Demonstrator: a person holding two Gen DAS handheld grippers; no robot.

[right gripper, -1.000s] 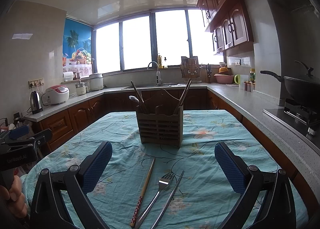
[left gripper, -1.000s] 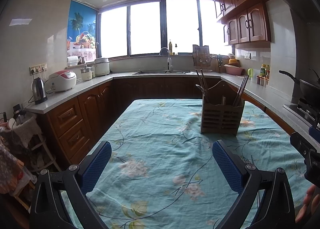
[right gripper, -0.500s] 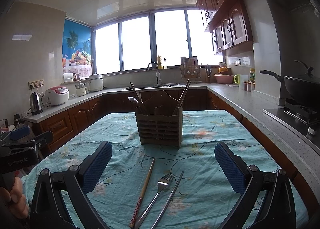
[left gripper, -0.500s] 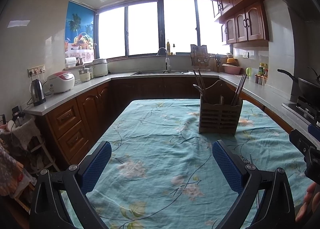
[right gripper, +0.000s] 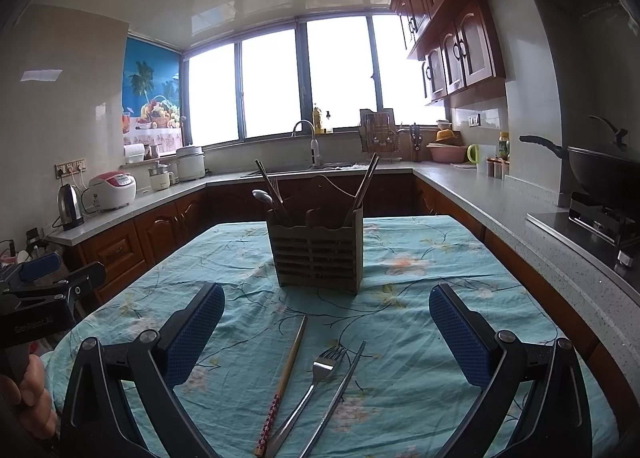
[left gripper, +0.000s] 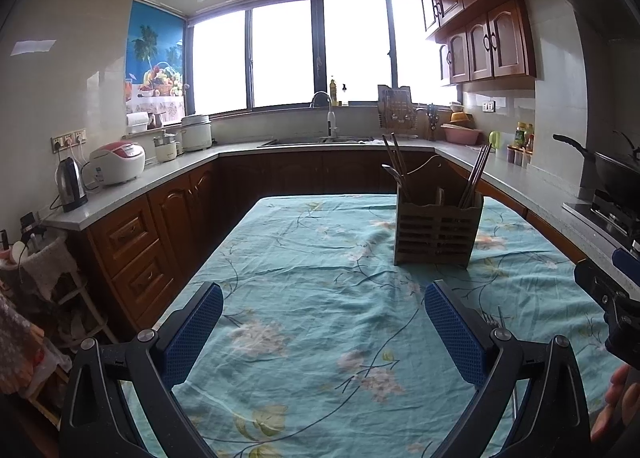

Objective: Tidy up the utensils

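In the right wrist view, the right gripper [right gripper: 326, 322] hangs over the table with its blue-padded fingers [right gripper: 194, 332] spread wide and nothing between them. Low in the centre of that frame, three loose utensils lie on the floral tablecloth [right gripper: 420, 338]: a wooden chopstick [right gripper: 286, 374] with a red patterned end, a metal fork [right gripper: 316, 382] with tines pointing up the frame, and a slim metal chopstick [right gripper: 340, 386] just to the fork's right. The fork and metal chopstick lie close beside each other; whether they touch cannot be told. Above them, mid-frame, stands a slatted wooden utensil holder [right gripper: 318, 258], upright, with a spoon [right gripper: 262, 196] and chopsticks leaning out of its left compartment and more chopsticks [right gripper: 366, 182] out of its right one. At the left edge the other handheld tool and a person's fingers [right gripper: 30, 386] show. In the left wrist view, the left gripper [left gripper: 324, 324] is likewise spread apart and empty above bare tablecloth [left gripper: 304, 258], with the utensil holder [left gripper: 436, 234] right of centre and well ahead of it. A kettle [left gripper: 71, 184] and rice cooker [left gripper: 118, 167] sit on the counter at the left, and a wok [left gripper: 612, 174] at the right edge.
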